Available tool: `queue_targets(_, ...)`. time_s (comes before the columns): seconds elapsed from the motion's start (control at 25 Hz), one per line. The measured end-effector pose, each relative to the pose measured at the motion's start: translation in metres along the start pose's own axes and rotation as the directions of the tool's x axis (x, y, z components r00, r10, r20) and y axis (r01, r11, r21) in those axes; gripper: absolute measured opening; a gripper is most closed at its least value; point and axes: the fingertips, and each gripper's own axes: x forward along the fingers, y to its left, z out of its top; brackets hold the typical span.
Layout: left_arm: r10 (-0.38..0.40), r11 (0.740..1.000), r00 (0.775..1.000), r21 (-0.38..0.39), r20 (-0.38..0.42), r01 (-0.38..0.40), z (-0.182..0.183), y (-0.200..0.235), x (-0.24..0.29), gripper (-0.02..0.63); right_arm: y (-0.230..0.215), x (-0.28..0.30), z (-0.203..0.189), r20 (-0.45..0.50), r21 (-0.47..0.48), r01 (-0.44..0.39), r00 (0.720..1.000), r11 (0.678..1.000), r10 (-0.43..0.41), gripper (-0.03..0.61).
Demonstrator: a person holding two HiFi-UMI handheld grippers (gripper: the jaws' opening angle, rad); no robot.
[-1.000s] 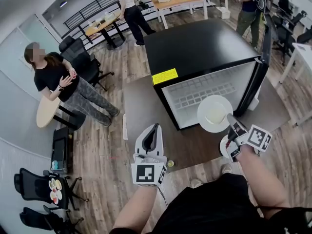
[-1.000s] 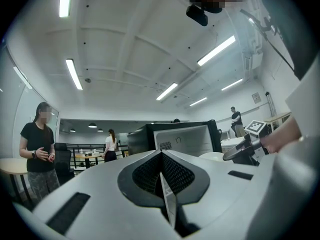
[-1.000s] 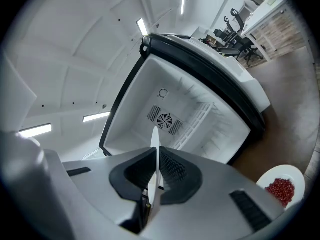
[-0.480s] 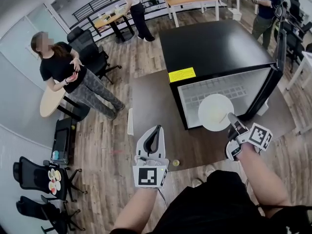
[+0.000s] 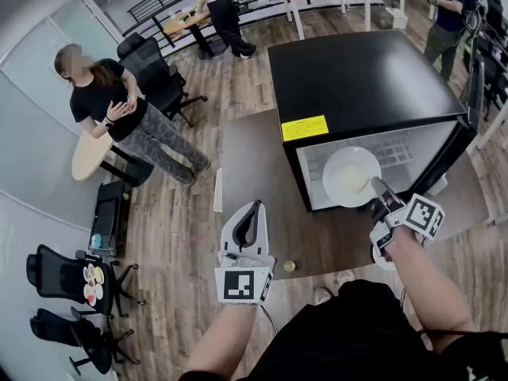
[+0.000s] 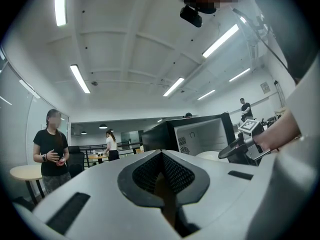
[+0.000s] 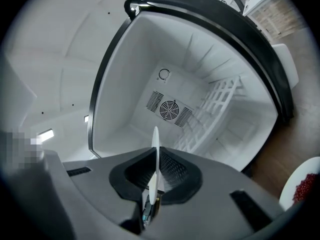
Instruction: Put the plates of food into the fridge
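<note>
In the head view, the right gripper (image 5: 376, 187) is holding a white plate (image 5: 348, 177) at the open fridge (image 5: 357, 78) mouth, not yet shelved. In the left gripper view, the left gripper (image 6: 161, 156) is idling closed and empty. In the right gripper view, the jaws are pinching the plate's rim, while a second plate (image 7: 301, 184) of red food is waiting outside.

Head view looks steeply down from overhead, with the fridge (image 5: 361, 78) at 2 o'clock, well below. Right gripper view sits near the fridge mouth, facing straight into its white interior. Left gripper view tilts up toward the ceiling (image 6: 150, 44), sharing the fridge at 3 o'clock.
</note>
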Motion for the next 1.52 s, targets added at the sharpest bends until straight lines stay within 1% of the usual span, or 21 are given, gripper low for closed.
queue_targets(0.2, 0.001, 1.000, 1.000, -0.007, -0.004, -0.001, 0.004, 0.004, 0.009, 0.005, 0.004, 0.020, 0.001, -0.013, 0.006, -0.007, 1.000, 1.000, 0.007, 0.018)
queue_targets(0.6, 0.033, 0.999, 0.998, -0.034, -0.046, -0.035, -0.015, 0.021, 0.023, 0.003, -0.004, 0.054, 0.005, -0.021, 0.034, 0.001, 1.000, 0.999, -0.001, 0.018)
queue_targets(0.88, 0.037, 0.999, 0.997, -0.033, -0.070, -0.040, -0.027, 0.017, 0.038, 0.003, -0.018, 0.069, 0.009, -0.031, 0.036, 0.018, 0.999, 0.999, -0.017, 0.018)
queue_targets(1.08, 0.052, 0.997, 0.996, -0.044, -0.073, -0.056, -0.026, 0.024, 0.050, 0.003, -0.017, 0.084, 0.010, -0.050, 0.041, 0.029, 0.998, 0.999, -0.027, 0.020)
queue_targets(1.24, 0.060, 0.996, 0.995, -0.055, -0.078, -0.064, -0.026, 0.017, 0.058, 0.003, -0.020, 0.092, 0.015, -0.061, 0.056, 0.023, 0.998, 0.998, -0.019, 0.019)
queue_targets(1.36, 0.063, 0.996, 0.995, -0.055, -0.080, -0.068, -0.026, 0.018, 0.060, 0.003, -0.023, 0.098, 0.014, -0.075, 0.044, 0.046, 0.996, 0.998, -0.043, 0.020)
queue_targets(1.52, 0.075, 0.995, 0.994, -0.056, -0.086, -0.080, -0.027, 0.025, 0.059, 0.003, -0.021, 0.107, 0.010, -0.089, 0.041, 0.055, 0.995, 0.998, -0.052, 0.020)
